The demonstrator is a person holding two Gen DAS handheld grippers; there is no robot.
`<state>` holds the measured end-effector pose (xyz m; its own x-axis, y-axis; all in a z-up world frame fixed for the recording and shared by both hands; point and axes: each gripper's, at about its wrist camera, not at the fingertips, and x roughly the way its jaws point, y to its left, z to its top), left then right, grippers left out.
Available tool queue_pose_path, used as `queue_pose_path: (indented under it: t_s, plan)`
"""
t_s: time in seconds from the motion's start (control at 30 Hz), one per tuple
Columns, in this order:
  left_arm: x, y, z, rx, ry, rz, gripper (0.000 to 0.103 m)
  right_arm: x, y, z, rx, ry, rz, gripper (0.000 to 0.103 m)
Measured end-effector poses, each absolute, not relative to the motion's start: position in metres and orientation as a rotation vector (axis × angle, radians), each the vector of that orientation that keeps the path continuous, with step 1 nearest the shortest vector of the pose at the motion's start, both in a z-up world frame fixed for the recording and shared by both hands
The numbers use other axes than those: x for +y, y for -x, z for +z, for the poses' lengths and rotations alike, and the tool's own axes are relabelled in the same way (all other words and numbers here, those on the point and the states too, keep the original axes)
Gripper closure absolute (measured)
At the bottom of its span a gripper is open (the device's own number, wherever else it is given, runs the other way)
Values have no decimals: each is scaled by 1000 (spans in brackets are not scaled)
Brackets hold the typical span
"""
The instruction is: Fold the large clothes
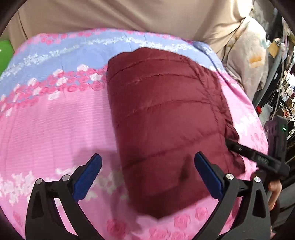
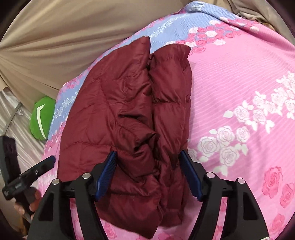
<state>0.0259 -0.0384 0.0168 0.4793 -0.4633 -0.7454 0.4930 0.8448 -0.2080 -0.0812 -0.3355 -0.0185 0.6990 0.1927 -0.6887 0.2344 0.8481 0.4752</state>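
Note:
A dark red quilted puffer jacket (image 1: 166, 110) lies folded on a pink and blue rose-print bedspread (image 1: 55, 120). My left gripper (image 1: 147, 157) hovers over the jacket's near left part, jaws wide open, nothing gripped. In the right wrist view the jacket (image 2: 114, 103) shows as two padded halves side by side. My right gripper (image 2: 147, 153) is open, with the jacket's bunched near end between its blue pads (image 2: 108, 169), which stand at the sides of the fabric. The right gripper's black finger (image 1: 254, 157) touches the jacket's right edge; the left gripper (image 2: 27, 175) shows at the jacket's left.
Beige fabric (image 1: 129, 14) rises behind the bed. A green cushion (image 2: 41, 120) lies at the bed's far left edge. Cluttered shelves (image 1: 284, 92) stand off the right side. A hand (image 1: 274, 188) holds the right gripper; bedspread lies bare left of the jacket.

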Motion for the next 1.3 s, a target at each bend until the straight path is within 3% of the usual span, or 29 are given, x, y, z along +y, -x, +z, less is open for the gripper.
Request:
queue_pose_path:
  t_s: [0.37, 0.53, 0.57, 0.67, 0.7, 0.77, 0.83, 0.93, 1.07, 1.3]
  plan:
    - [-76, -53, -11, 936, -66, -618, 5, -338, 60, -26, 825, -563, 0, 20]
    - [-79, -59, -16, 931, -65, -627, 5, -335, 53, -26, 816, -545, 8, 22]
    - [-80, -59, -15, 925, -69, -635, 5, -333, 52, -26, 816, -540, 9, 29]
    - [-81, -61, -11, 909, -80, -654, 10, -327, 52, -22, 809, -551, 40, 62]
    - [-81, -59, -8, 892, -91, -656, 18, -325, 51, -19, 804, -547, 40, 77]
    - [-80, -55, 3, 849, -119, -663, 35, -320, 52, -7, 776, -545, 51, 88]
    - [-78, -52, 14, 816, -128, -678, 54, -313, 54, 6, 748, -524, 52, 91]
    - [-72, -48, 36, 760, -129, -709, 67, -290, 61, 39, 667, -441, 46, 92]
    - [-61, -36, 78, 644, -116, -749, 73, -267, 72, 85, 554, -366, 45, 93]
    - [-23, -10, 153, 372, -101, -759, 75, -226, 96, 170, 309, -230, 88, 93]
